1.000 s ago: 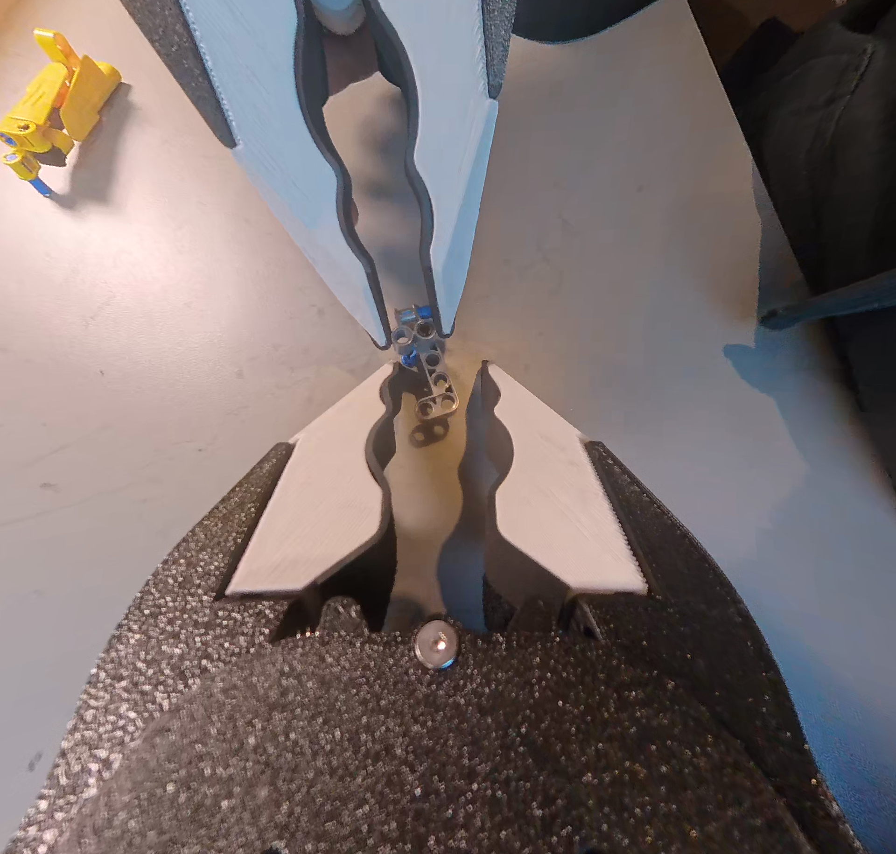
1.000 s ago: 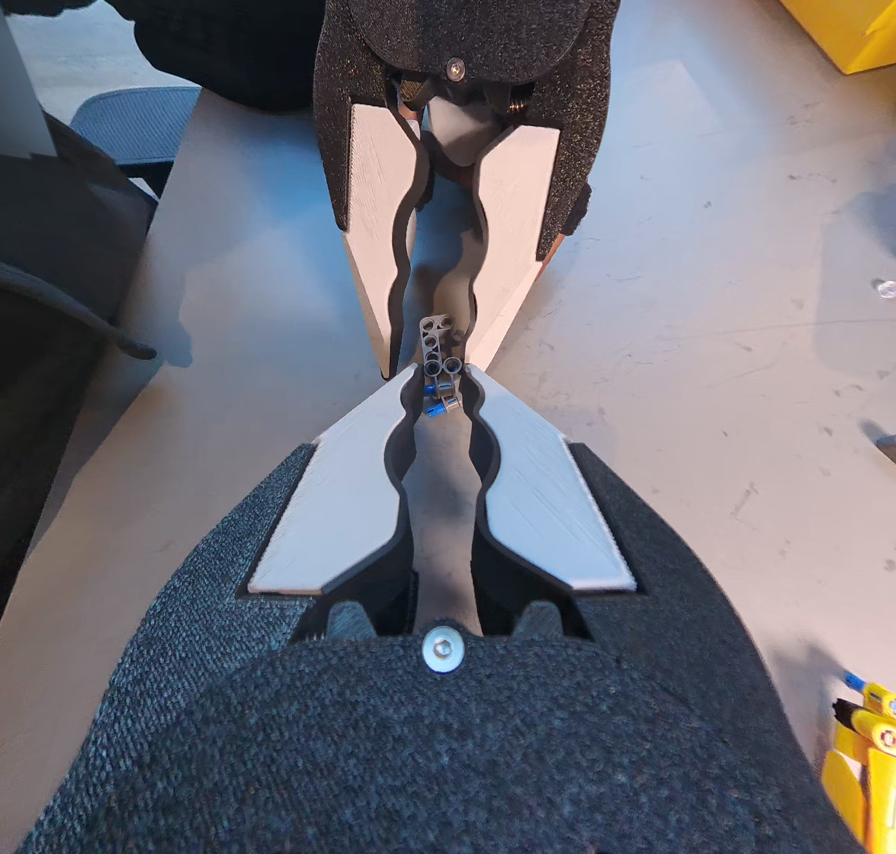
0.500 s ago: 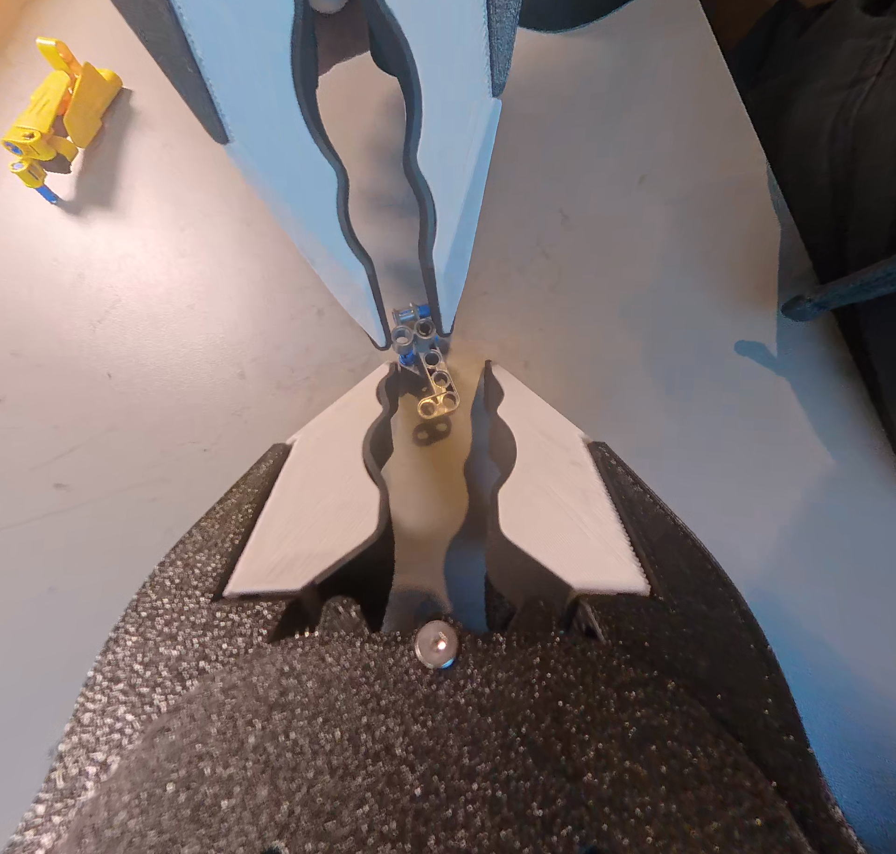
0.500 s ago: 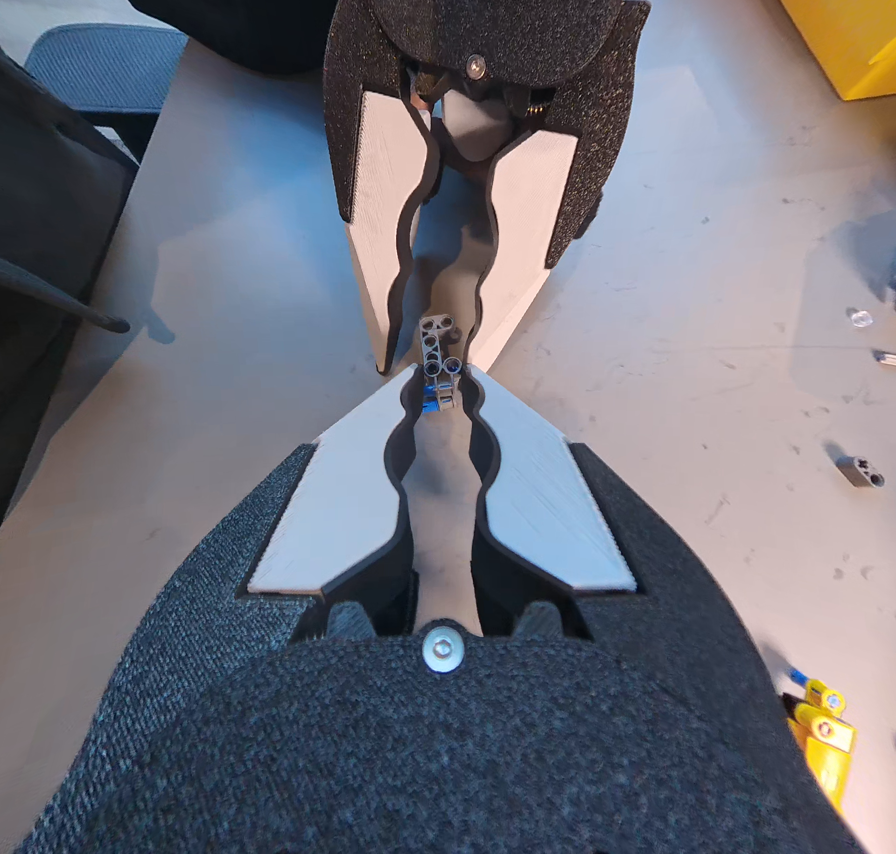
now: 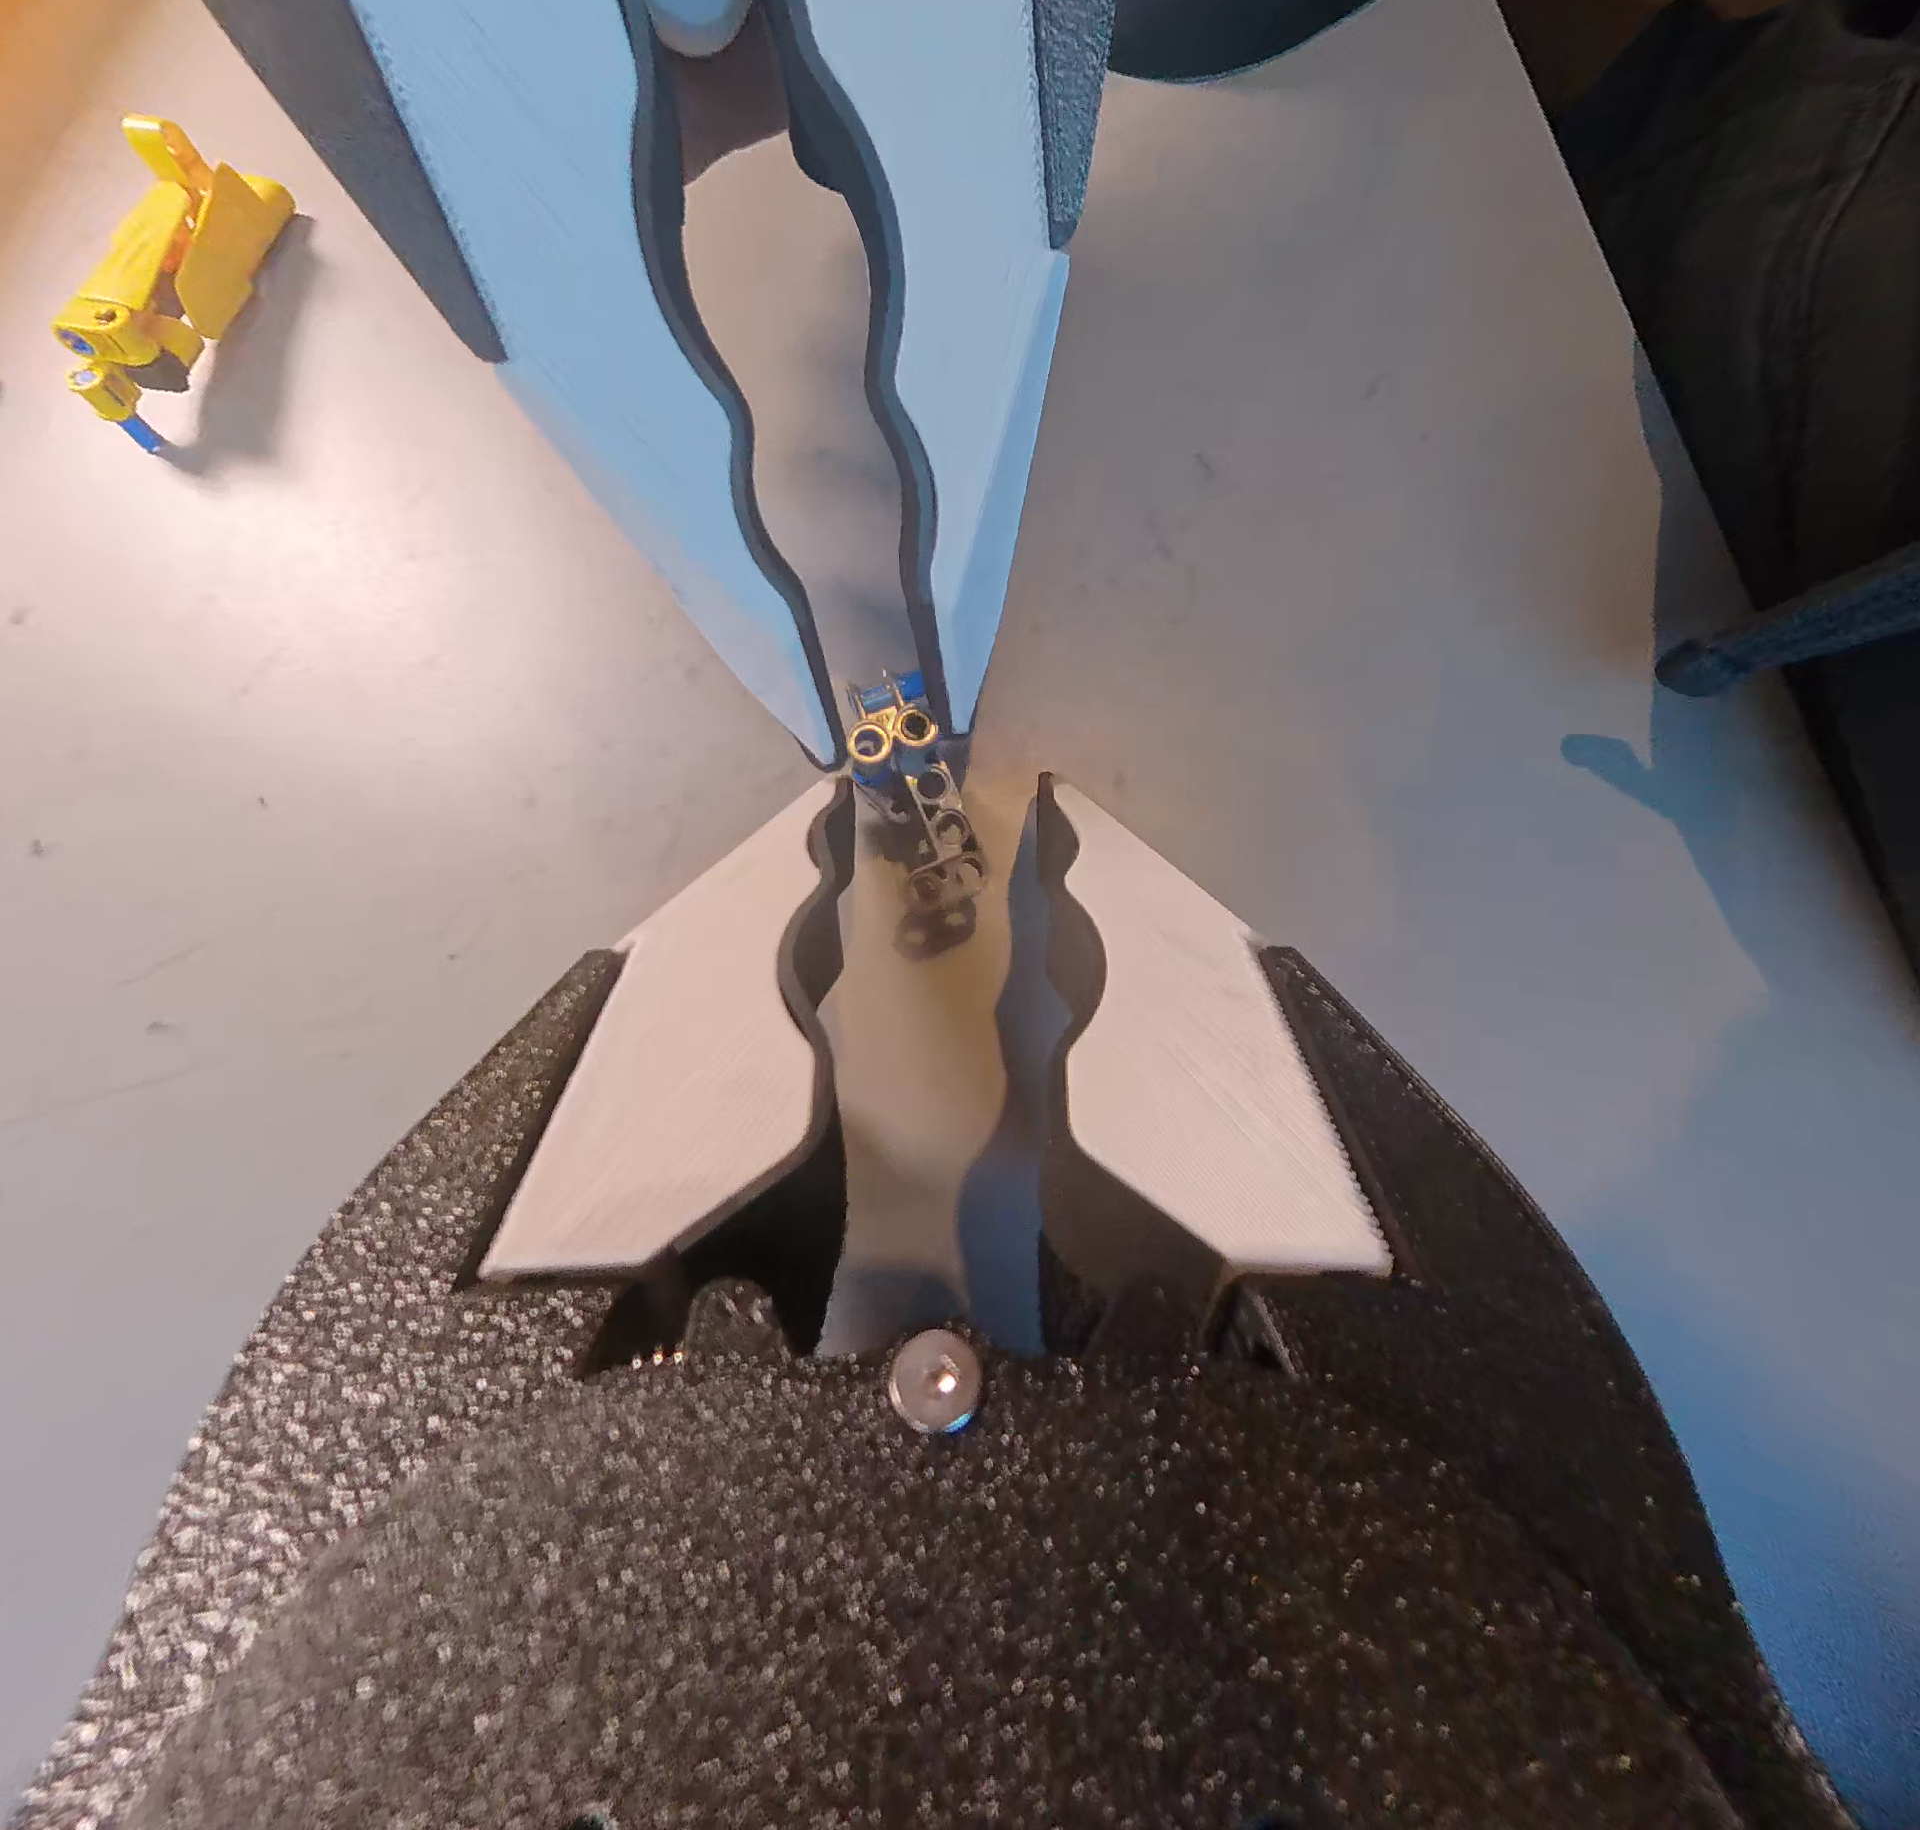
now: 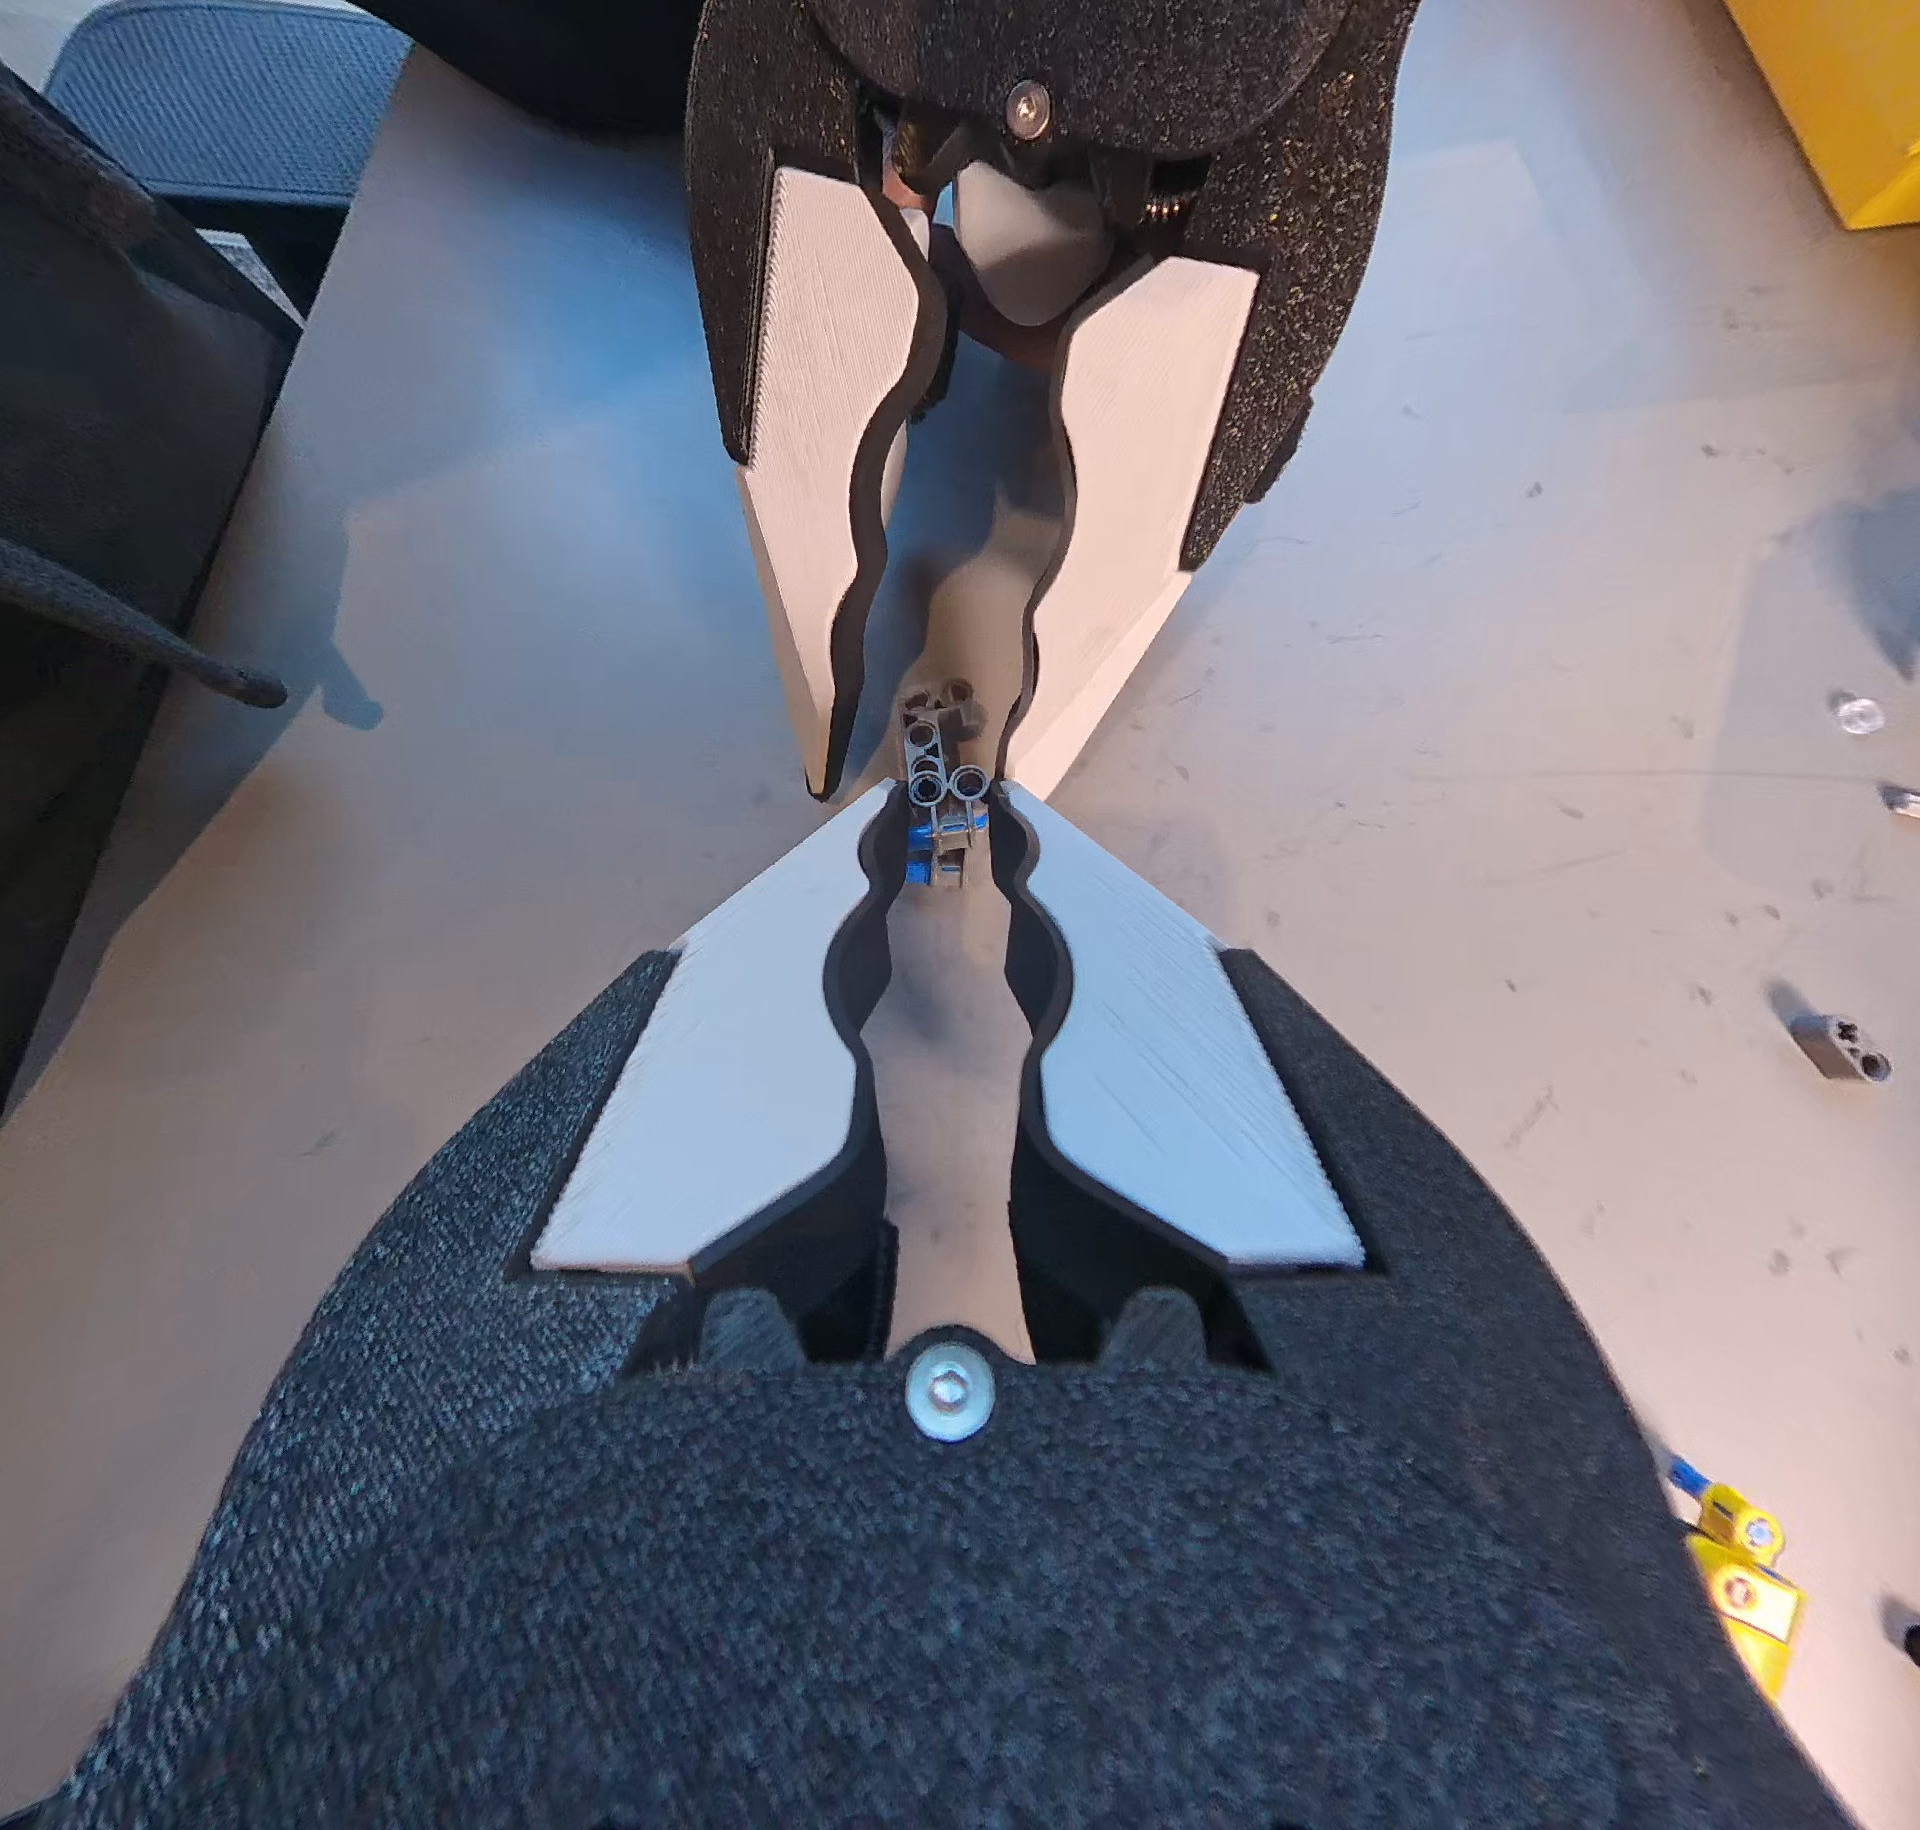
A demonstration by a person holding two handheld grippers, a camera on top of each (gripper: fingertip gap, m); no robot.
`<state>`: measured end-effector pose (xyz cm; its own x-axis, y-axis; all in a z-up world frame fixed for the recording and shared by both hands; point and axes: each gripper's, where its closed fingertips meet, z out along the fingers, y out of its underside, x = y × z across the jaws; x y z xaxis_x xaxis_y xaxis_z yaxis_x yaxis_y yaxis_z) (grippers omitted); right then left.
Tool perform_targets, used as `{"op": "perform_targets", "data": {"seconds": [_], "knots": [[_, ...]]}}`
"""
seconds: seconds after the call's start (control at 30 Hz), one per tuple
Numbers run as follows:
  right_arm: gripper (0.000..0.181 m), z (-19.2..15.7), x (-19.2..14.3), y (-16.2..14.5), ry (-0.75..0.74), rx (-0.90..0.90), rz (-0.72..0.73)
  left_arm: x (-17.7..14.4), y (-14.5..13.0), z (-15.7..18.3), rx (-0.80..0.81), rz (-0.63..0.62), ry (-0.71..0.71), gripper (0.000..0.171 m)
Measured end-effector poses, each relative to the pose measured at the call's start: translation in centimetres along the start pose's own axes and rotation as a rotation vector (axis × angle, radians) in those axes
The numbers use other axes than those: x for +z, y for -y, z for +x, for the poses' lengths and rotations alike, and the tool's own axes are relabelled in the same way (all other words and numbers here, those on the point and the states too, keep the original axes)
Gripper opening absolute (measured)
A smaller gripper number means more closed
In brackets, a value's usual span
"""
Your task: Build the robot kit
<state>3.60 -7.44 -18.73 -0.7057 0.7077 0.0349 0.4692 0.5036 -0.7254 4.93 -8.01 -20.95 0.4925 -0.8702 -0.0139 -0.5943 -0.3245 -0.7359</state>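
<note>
Pale grey table [image 6: 1455,637], top scuffed w/ dark specks. Yellow brick assy w/ blue pins [image 5: 166,253] lies near far-left edge in left wrist view. Right wrist view: small grey connector [image 6: 1839,1048], clear stud [image 6: 1858,713], yellow bin corner [image 6: 1829,45] at far right.

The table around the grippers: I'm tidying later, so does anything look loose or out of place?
Yes. Small loose parts lie scattered on the table in the right wrist view: a grey connector, two tiny clear bits, and a yellow toy piece near the edge. Nothing looks spilled or broken.
</note>
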Motion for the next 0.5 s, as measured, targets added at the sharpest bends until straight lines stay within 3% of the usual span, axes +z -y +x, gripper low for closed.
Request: {"op": "perform_targets", "data": {"seconds": [0.5], "knots": [[0.015, -0.06, -0.09, -0.23, 0.01, 0.015, -0.069, 0.31, 0.05, 0.03, -0.003, -0.001, 0.001, 0.034]]}}
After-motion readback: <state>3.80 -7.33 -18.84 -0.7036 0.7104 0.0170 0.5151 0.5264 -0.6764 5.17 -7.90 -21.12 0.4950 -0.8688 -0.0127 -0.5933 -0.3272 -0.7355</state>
